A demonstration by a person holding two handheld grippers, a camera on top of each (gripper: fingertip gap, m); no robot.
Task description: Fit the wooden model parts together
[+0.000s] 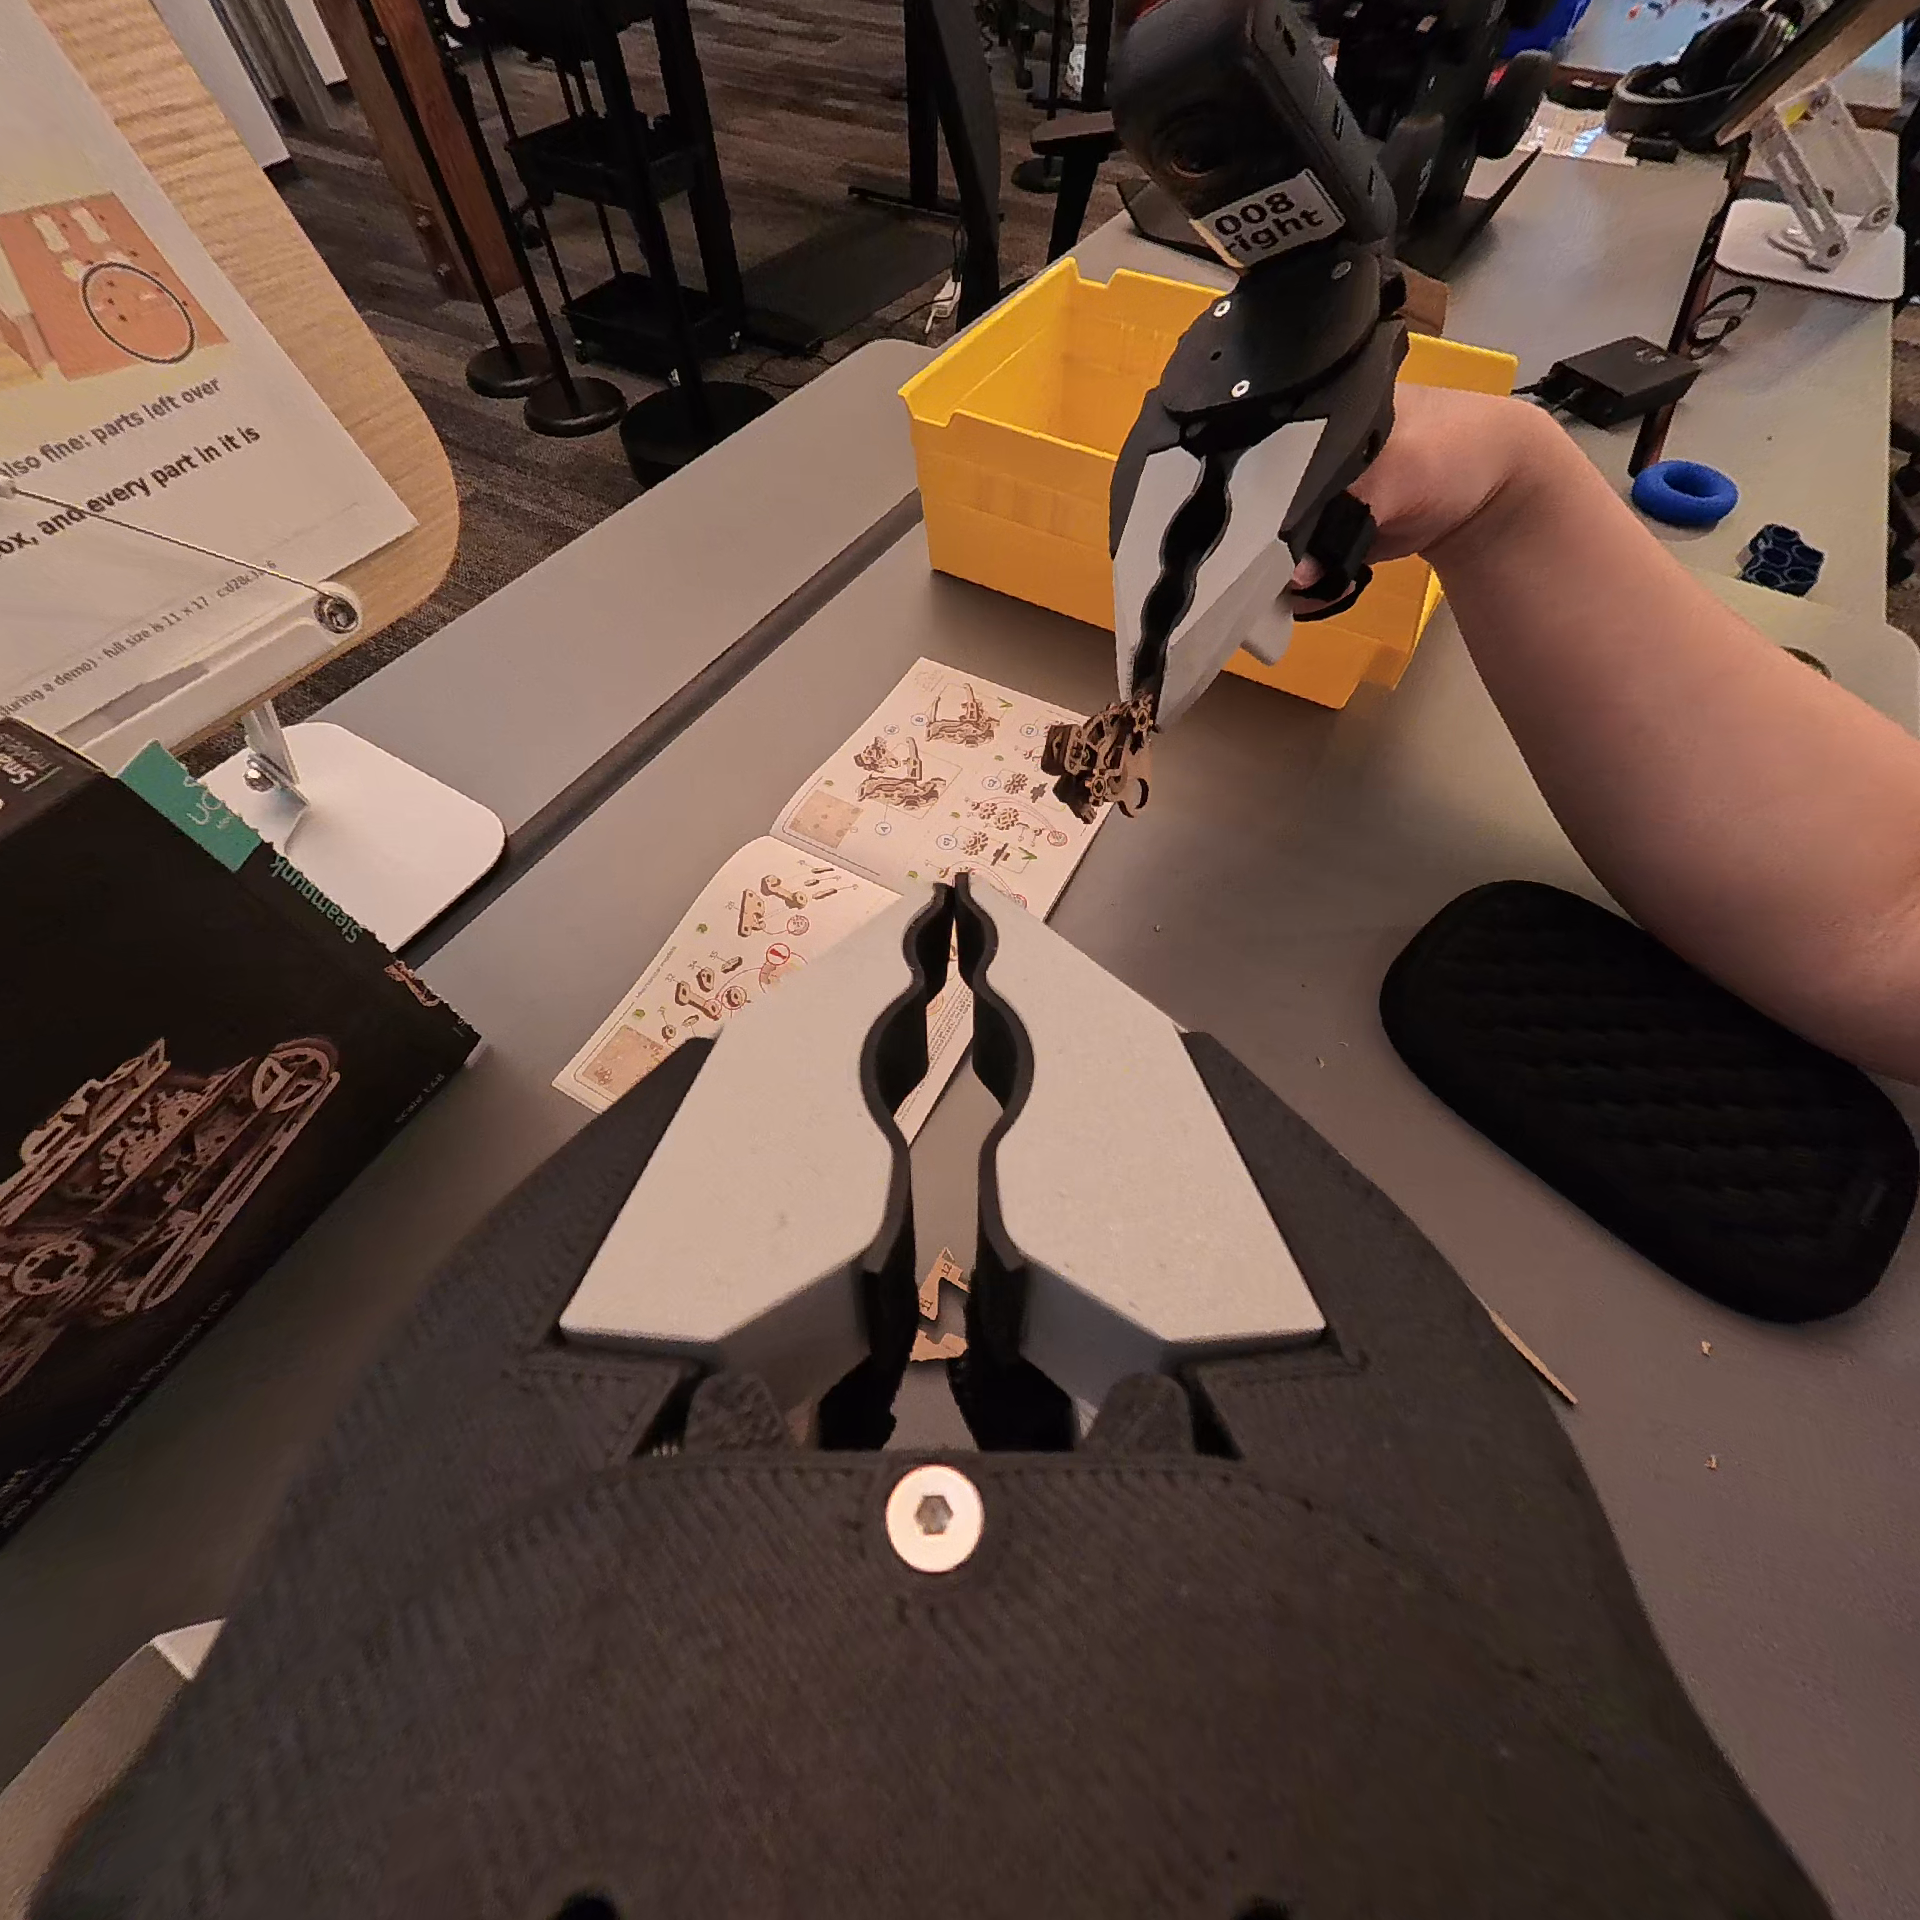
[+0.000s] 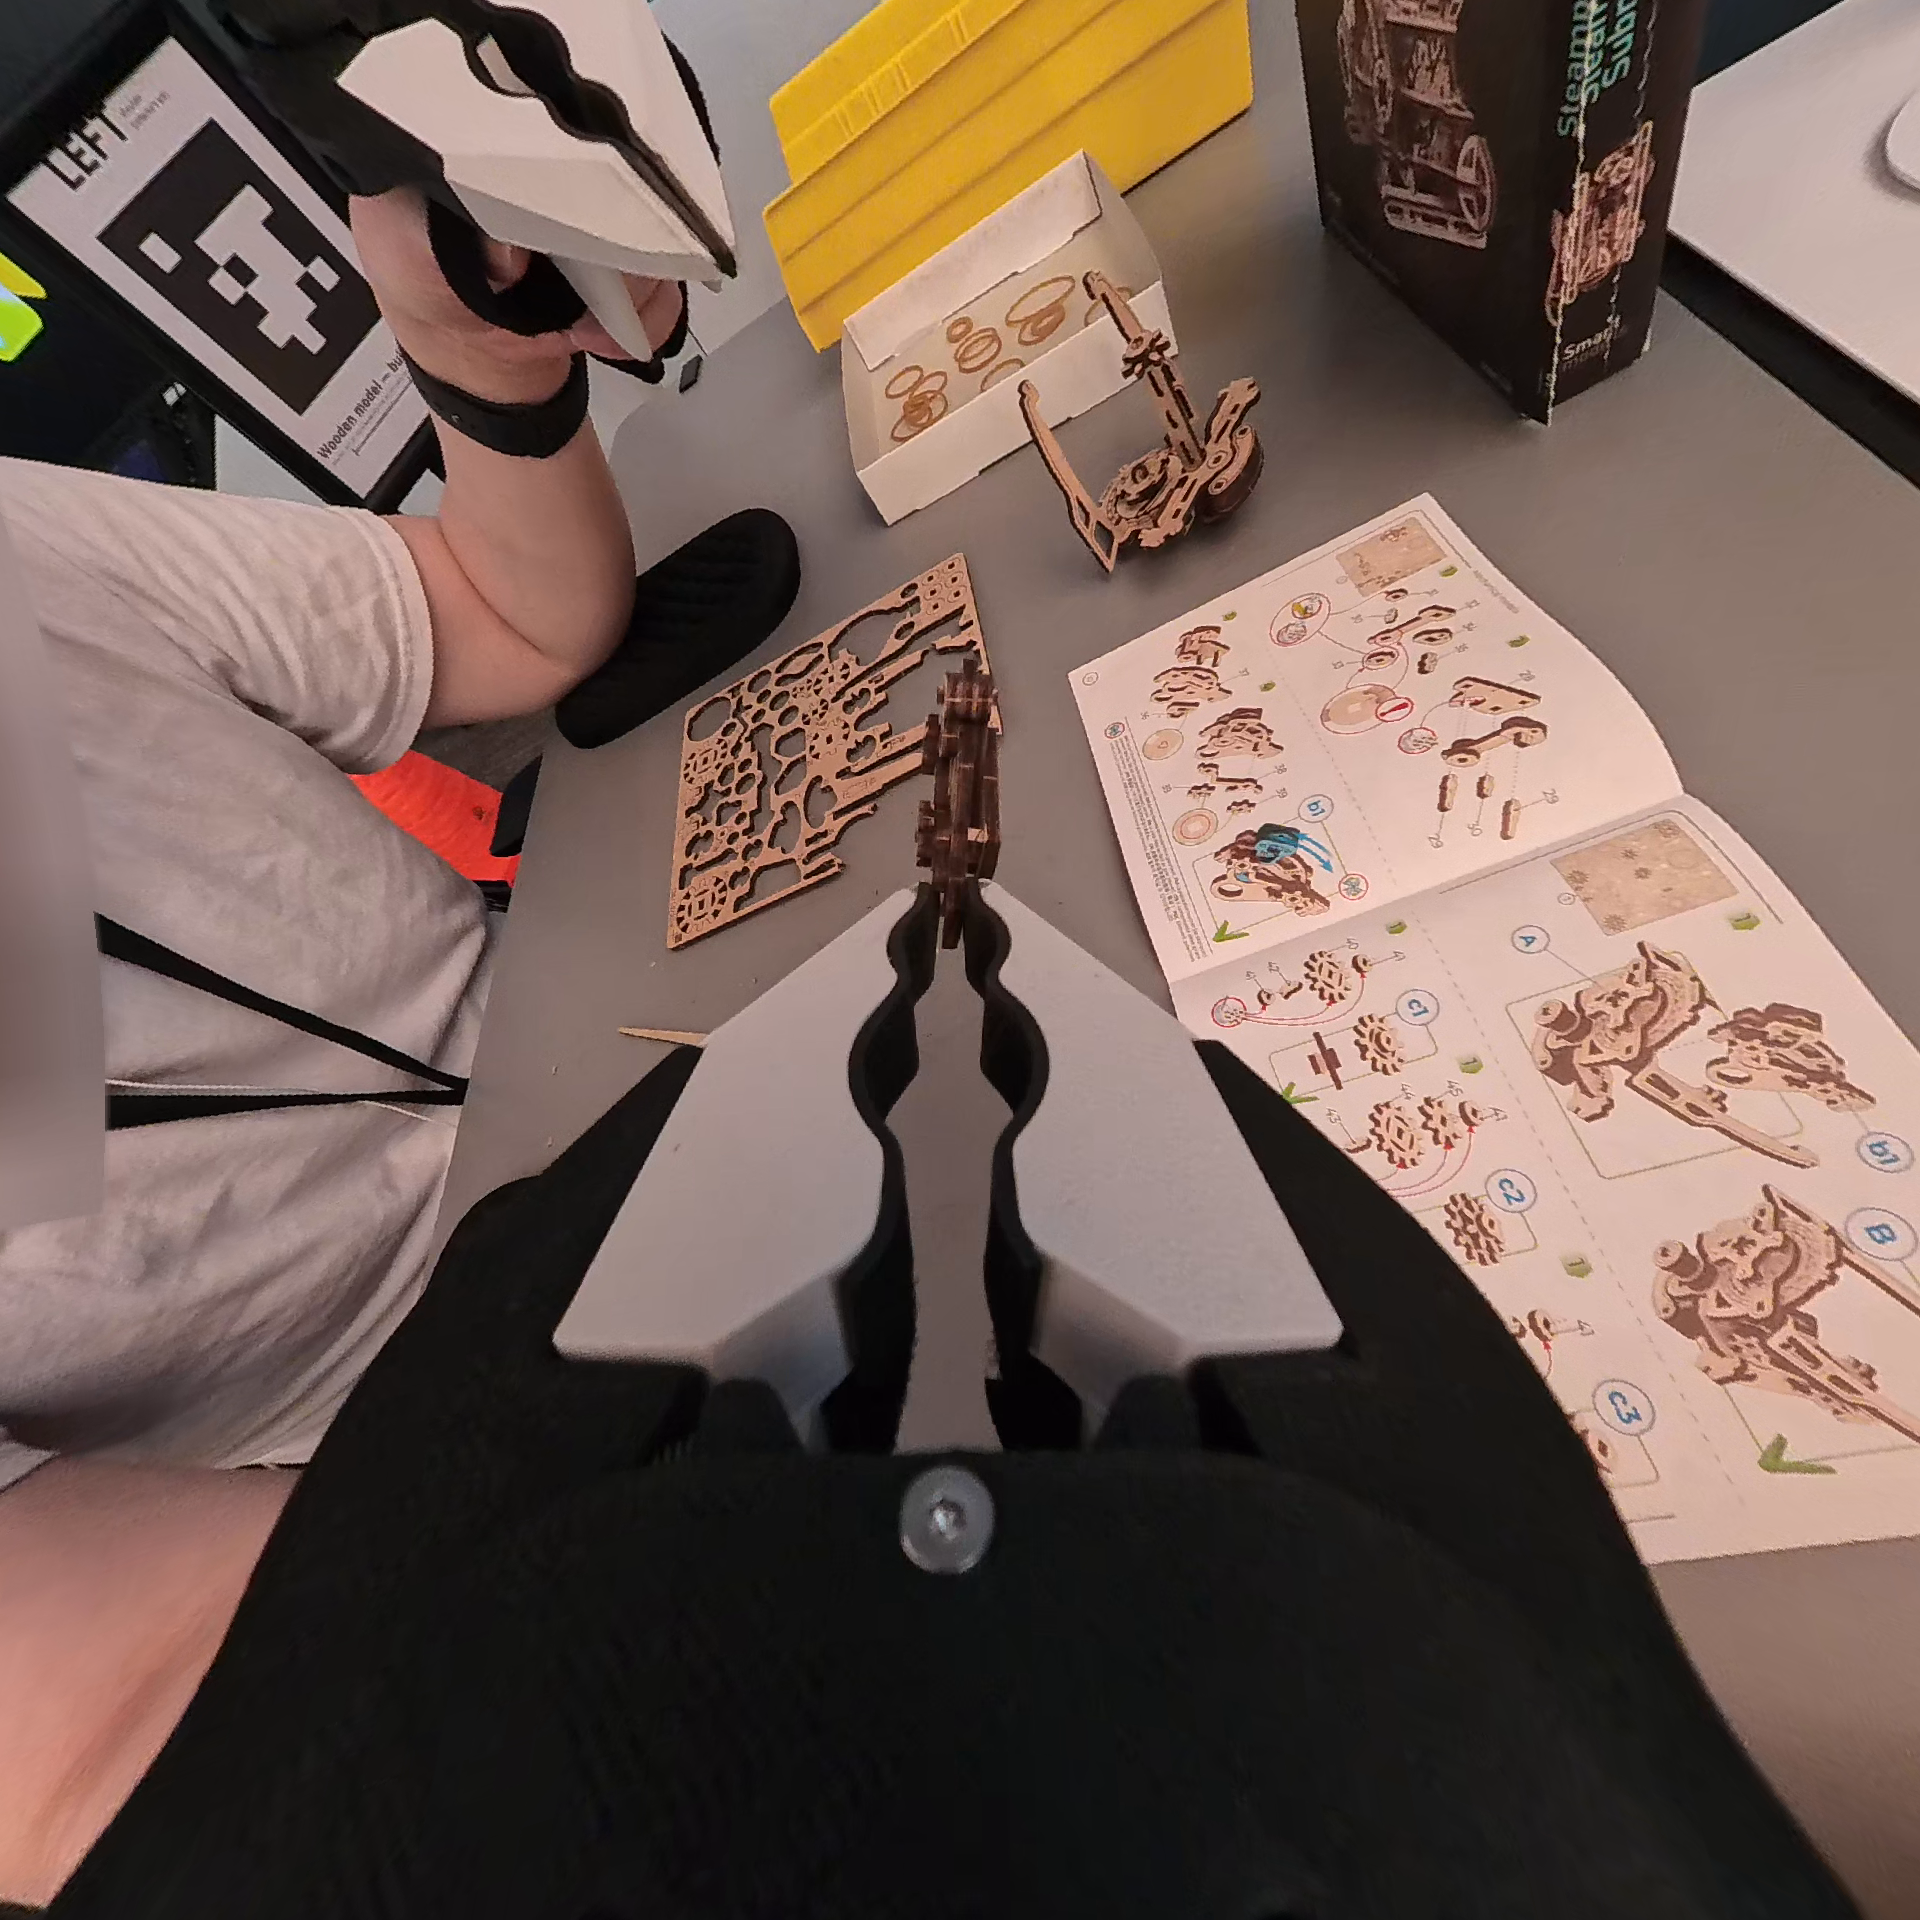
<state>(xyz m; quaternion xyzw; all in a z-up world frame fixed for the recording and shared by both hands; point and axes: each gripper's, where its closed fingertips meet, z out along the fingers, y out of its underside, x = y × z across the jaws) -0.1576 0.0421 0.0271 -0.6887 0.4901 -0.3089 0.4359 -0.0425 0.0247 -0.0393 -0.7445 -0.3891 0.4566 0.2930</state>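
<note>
Your right gripper (image 2: 951, 914) is clamped on a small wooden gear assembly (image 2: 961, 790), which stands up from its tips at the centre of the right wrist frame, above the grey table (image 2: 1039, 644). Your left gripper (image 1: 954, 896) has its tips pressed together with nothing between them, raised over the open instruction booklet (image 1: 883, 821). In the right wrist frame, the punched-out wooden sheet (image 2: 810, 769) lies flat left of centre, and the half-built model (image 2: 1164, 457) stands above centre, beside a white tray of rubber bands (image 2: 883, 468). The yellow bin (image 2: 997, 104) sits at the top.
</note>
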